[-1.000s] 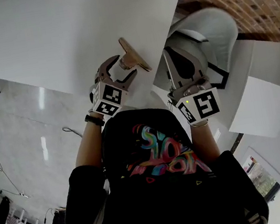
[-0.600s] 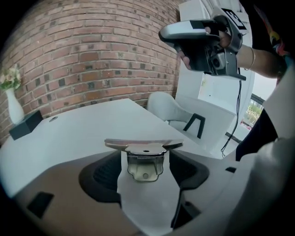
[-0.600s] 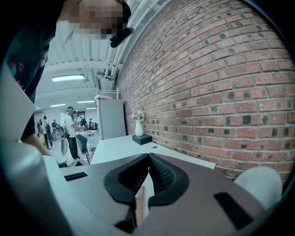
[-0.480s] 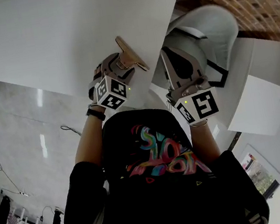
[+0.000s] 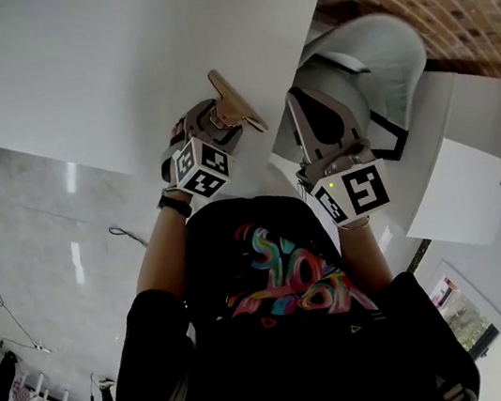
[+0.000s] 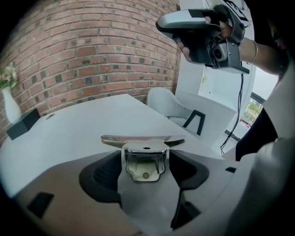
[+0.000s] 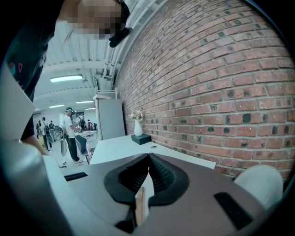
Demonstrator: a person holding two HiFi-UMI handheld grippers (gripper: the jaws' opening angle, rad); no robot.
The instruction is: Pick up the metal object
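Clip of bare metal sits clamped between the jaws of the left gripper. The jaws are drawn in narrow on its folded body, and its spring and rivet hole face that gripper's camera. Its long axis, the flat top bar, lies crosswise to the jaws and sticks out past them on either side, roughly level.

Seen from the head, clip and gripper are over the table, close to its right edge. Whether the clip has cleared the table top is hard to say. The white surface seems to lie below and beyond the bar, so it is probably raised a little.

The right gripper is off the table's right edge, toward the chair. Its jaws are pressed together with nothing between them.

The grasp looks made, and what is left is to carry the clip up and away from the table. That falls to the left hand alone, as the right is farther off and holds nothing. With the hold only on the short body, the wide bar could pivot if the lift is jerky.
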